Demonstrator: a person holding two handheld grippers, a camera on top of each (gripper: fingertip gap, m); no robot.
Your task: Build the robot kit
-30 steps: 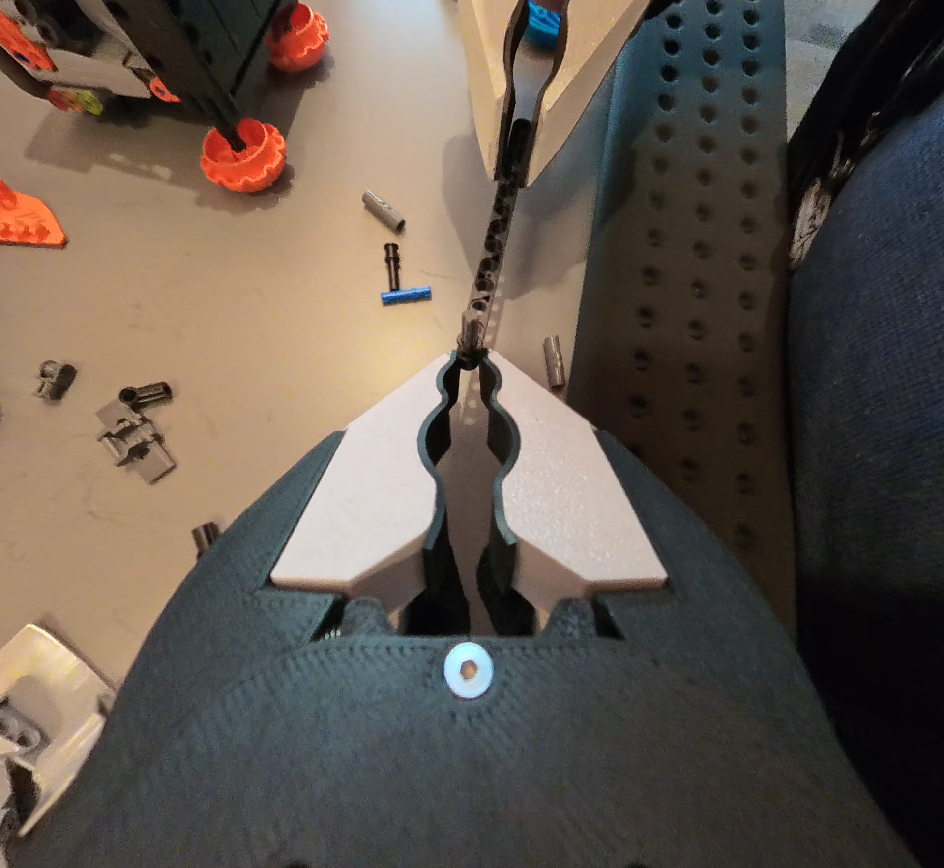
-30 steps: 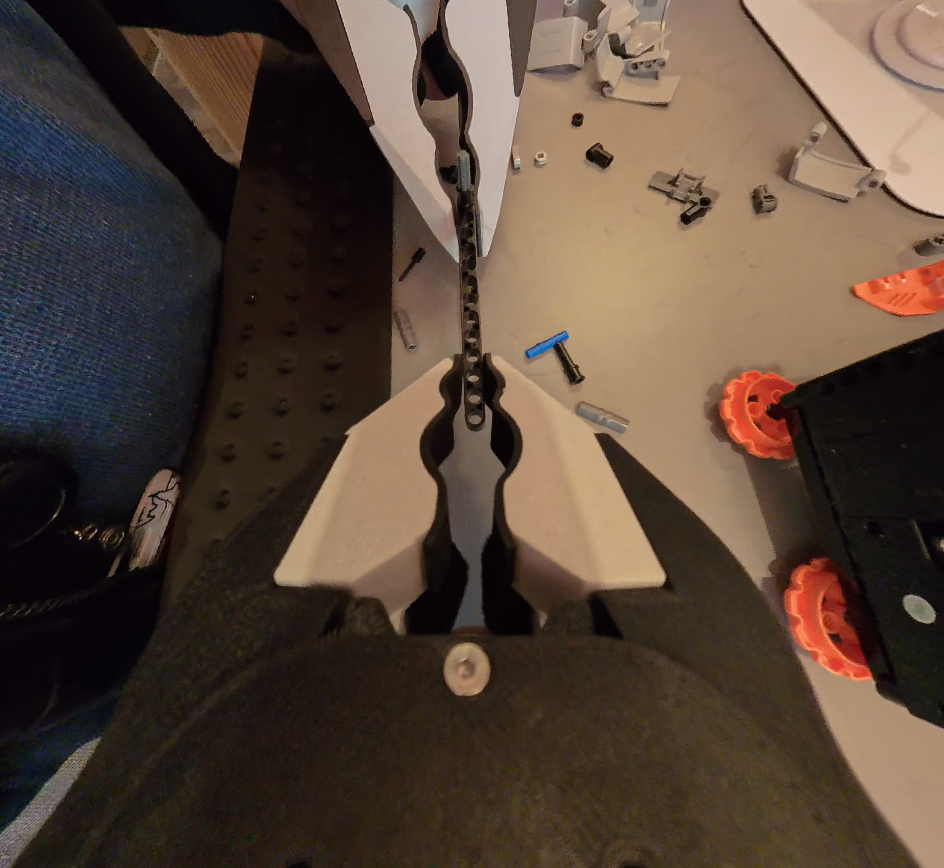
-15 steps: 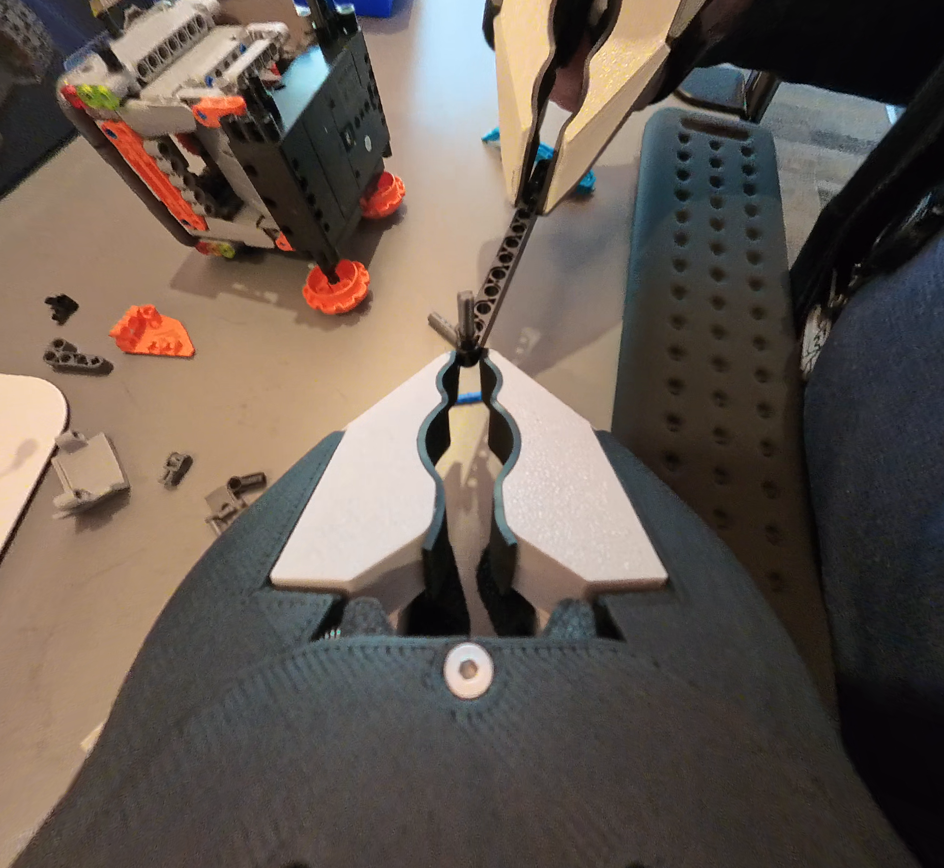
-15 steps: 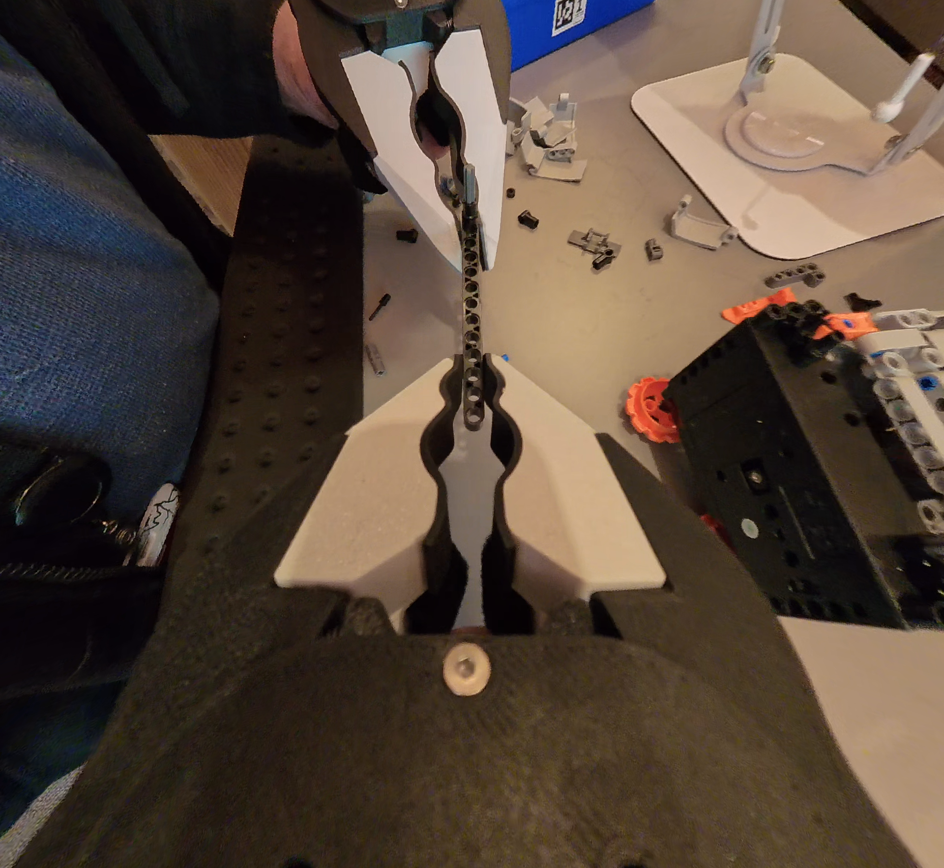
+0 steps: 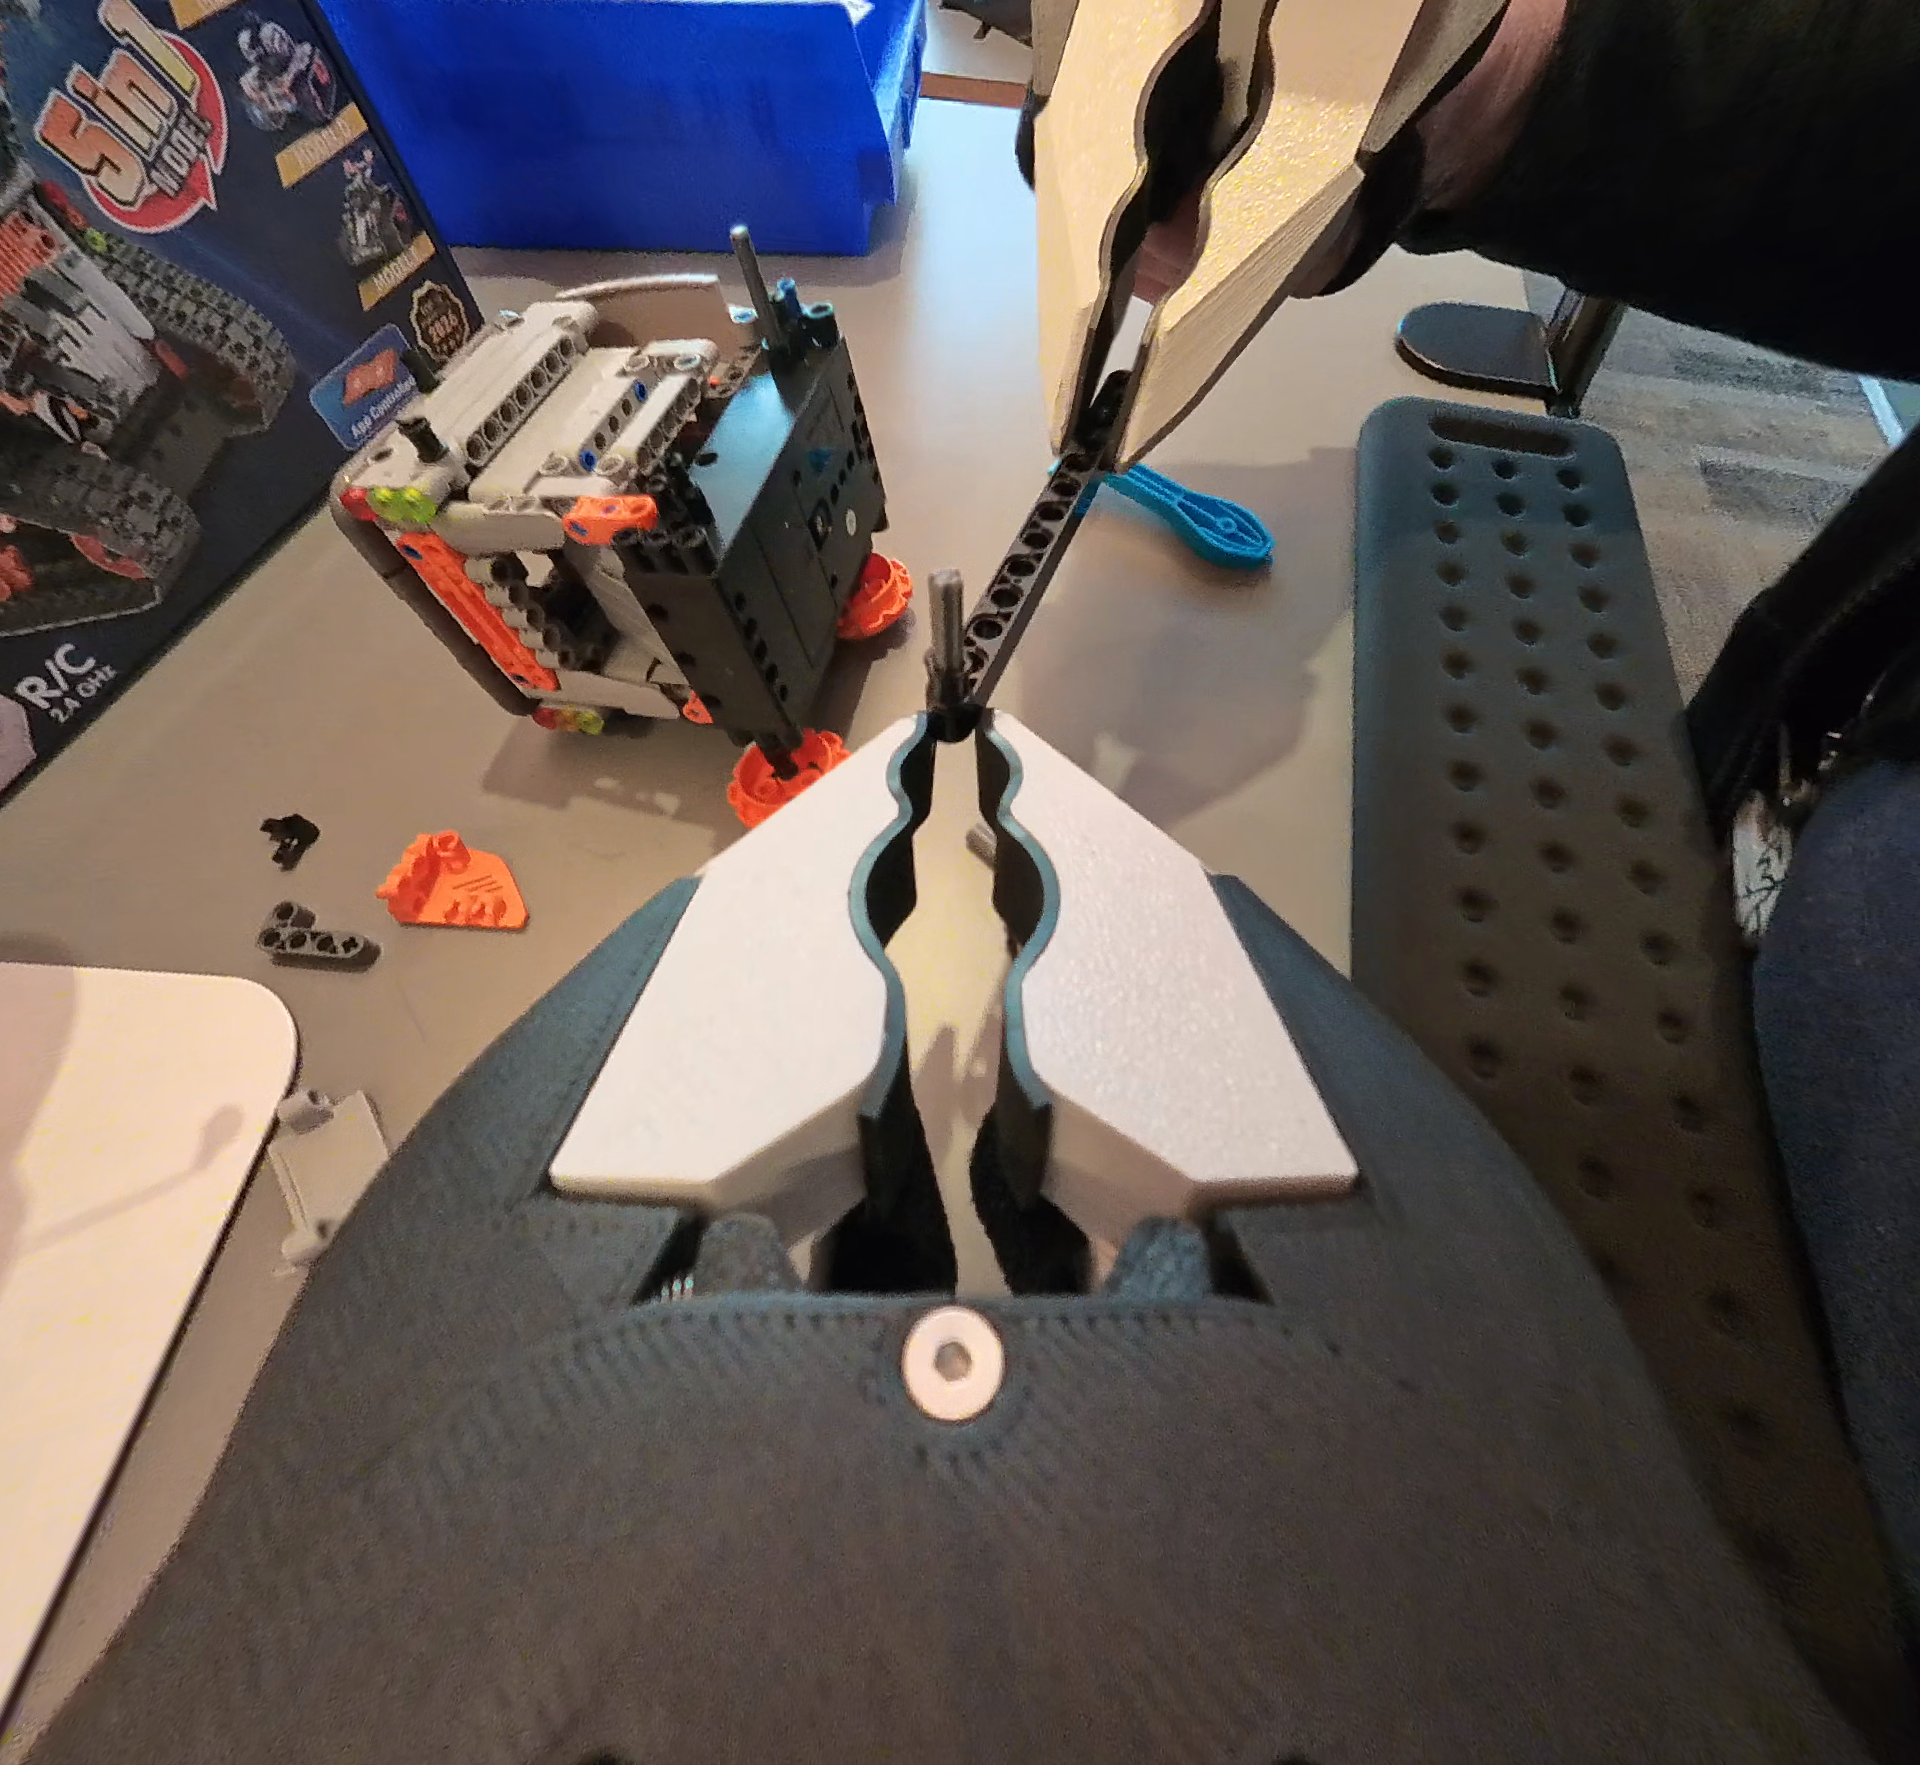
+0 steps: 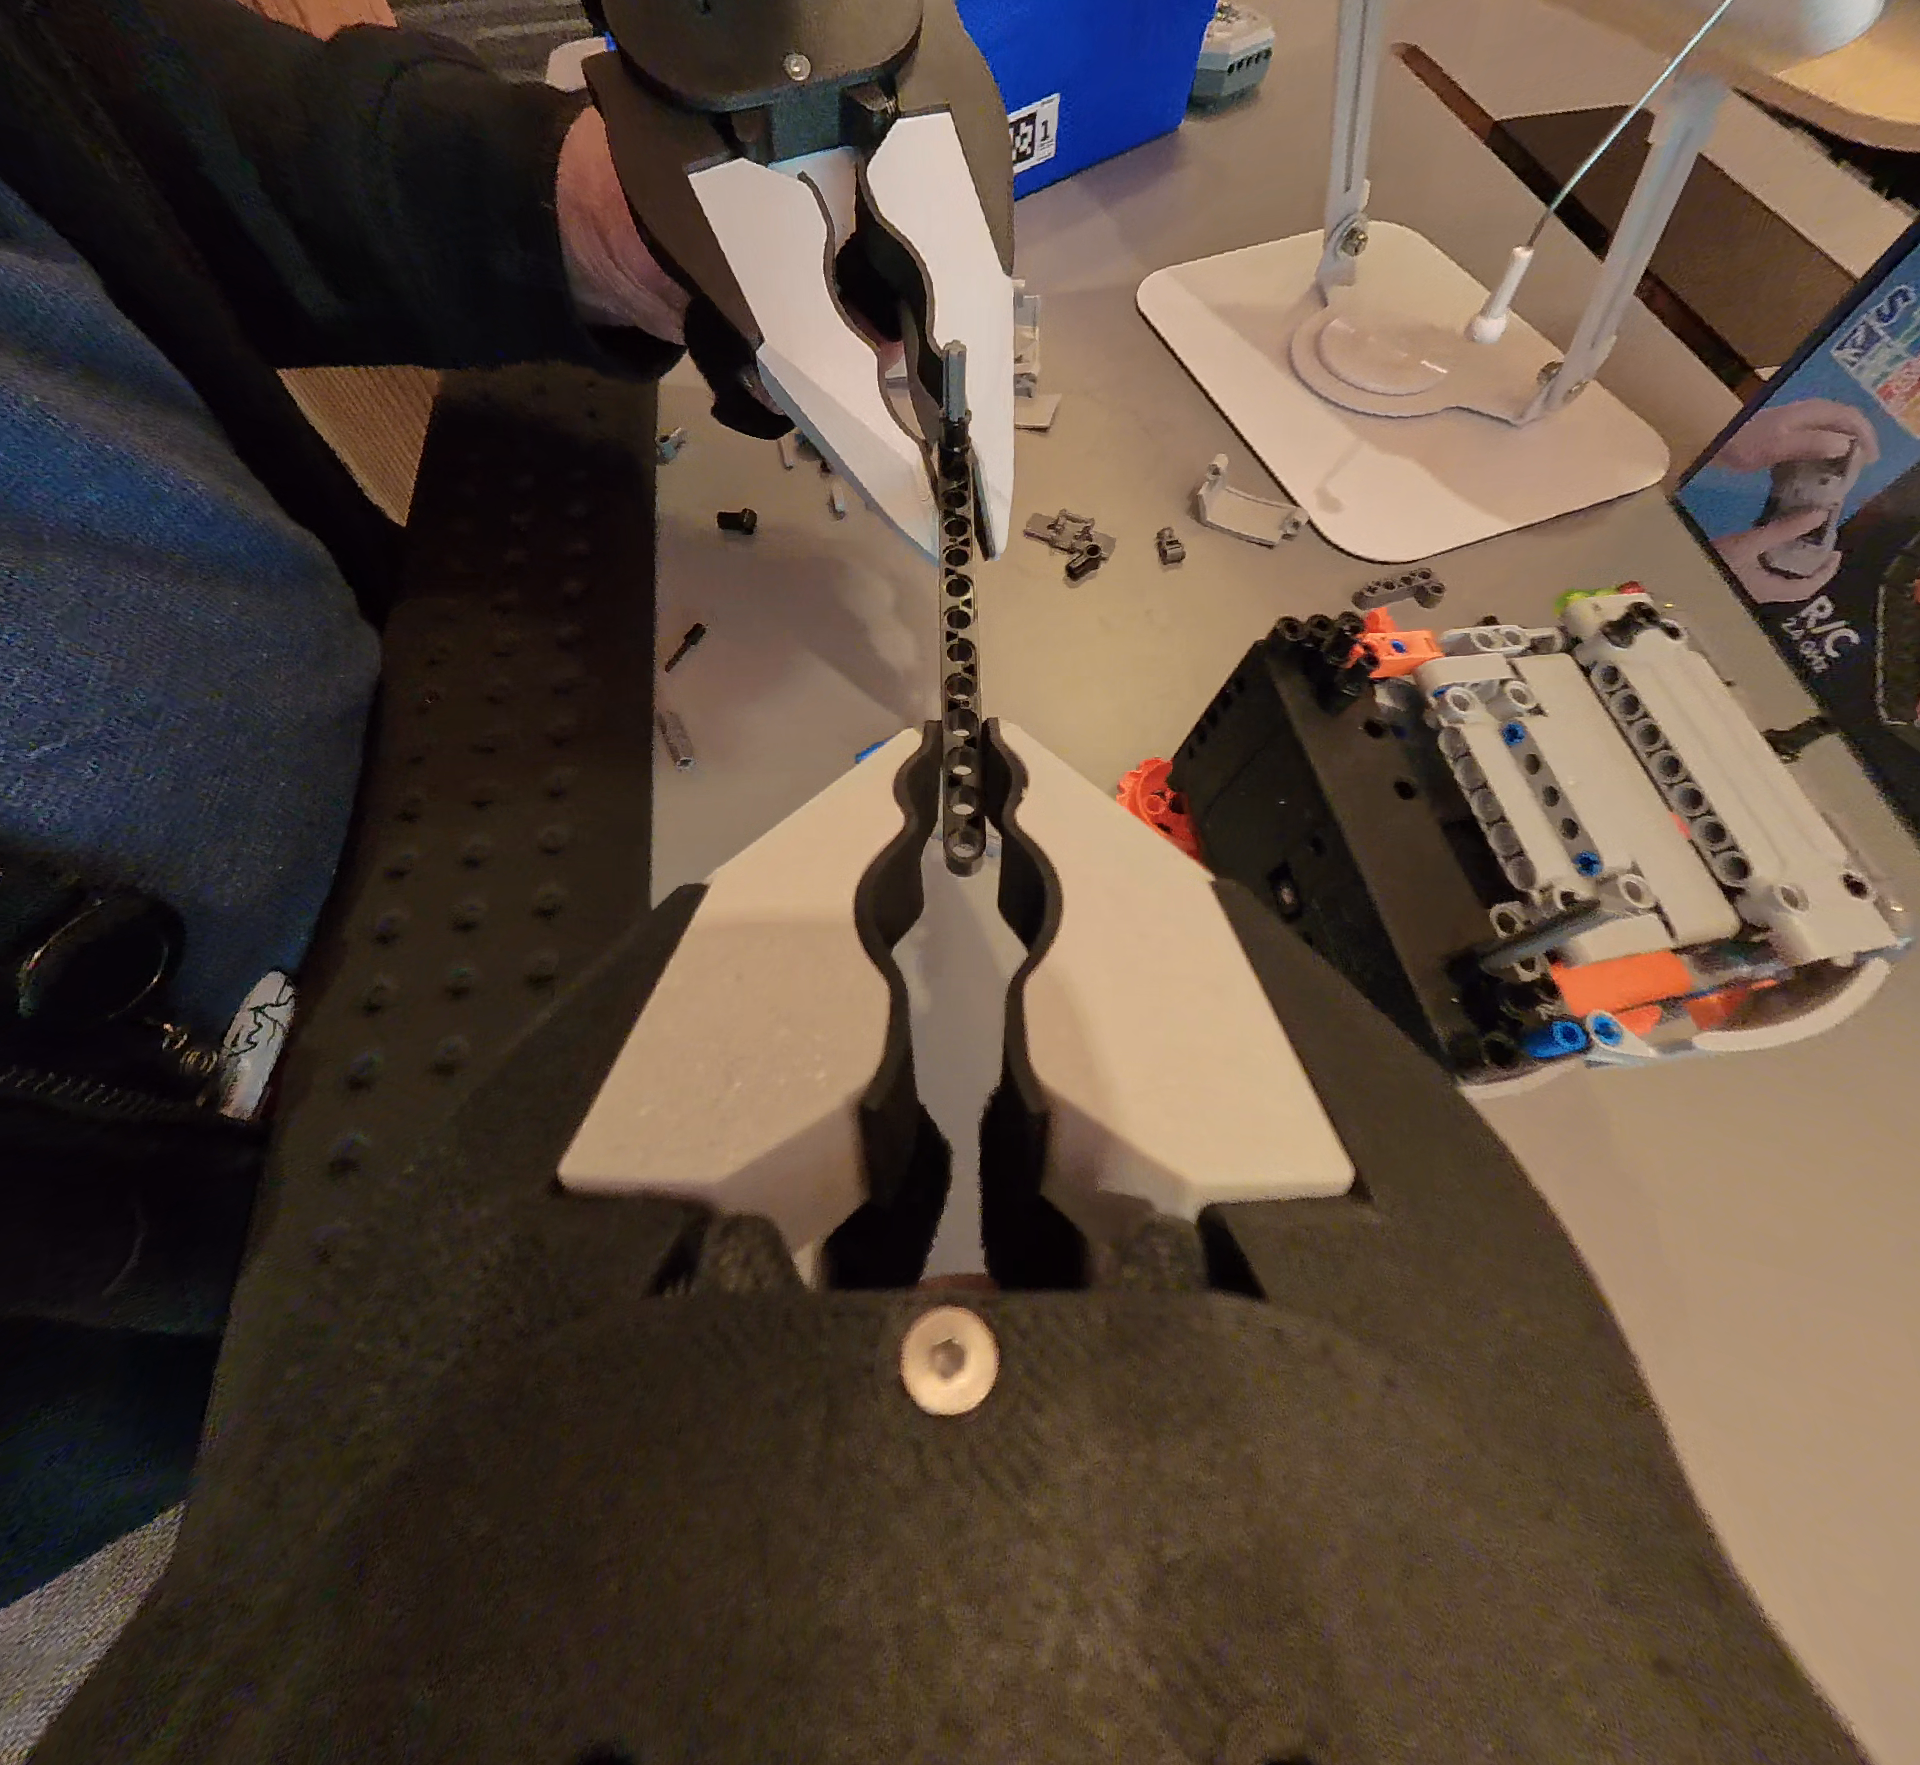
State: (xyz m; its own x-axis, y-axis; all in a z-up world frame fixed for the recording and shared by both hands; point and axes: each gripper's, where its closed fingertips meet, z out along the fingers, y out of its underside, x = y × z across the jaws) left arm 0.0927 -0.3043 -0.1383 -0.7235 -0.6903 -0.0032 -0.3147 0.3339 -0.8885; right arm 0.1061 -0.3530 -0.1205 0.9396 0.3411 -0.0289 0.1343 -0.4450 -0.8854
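Note:
A long black beam with holes (image 5: 1023, 572) spans the gap between my two grippers, above the grey table (image 5: 260, 728). My left gripper (image 5: 954, 728) is shut on a short grey pin (image 5: 942, 619) set in the beam's near end. My right gripper (image 6: 961, 739) is shut on the beam's (image 6: 958, 645) other end. In the right wrist view the left gripper (image 6: 961, 541) faces me with the pin (image 6: 954, 380) standing up between its fingers. In the left wrist view the right gripper (image 5: 1091, 458) comes down from above, held by a hand in a dark sleeve.
A part-built brick vehicle with orange wheels (image 5: 623, 520) lies on the table, and also shows in the right wrist view (image 6: 1507, 832). Behind are a blue bin (image 5: 623, 105) and a printed box (image 5: 125, 313). Loose parts, an orange piece (image 5: 452, 889), a blue tool (image 5: 1195, 520), a white lamp base (image 6: 1403, 385) and a black perforated panel (image 5: 1538, 780) lie around. Some 6 cm of space lies between my two pairs of fingers.
Both grippers have risen and tilted up with the beam still held between them. More of the far table, the bin and the vehicle has come into view.

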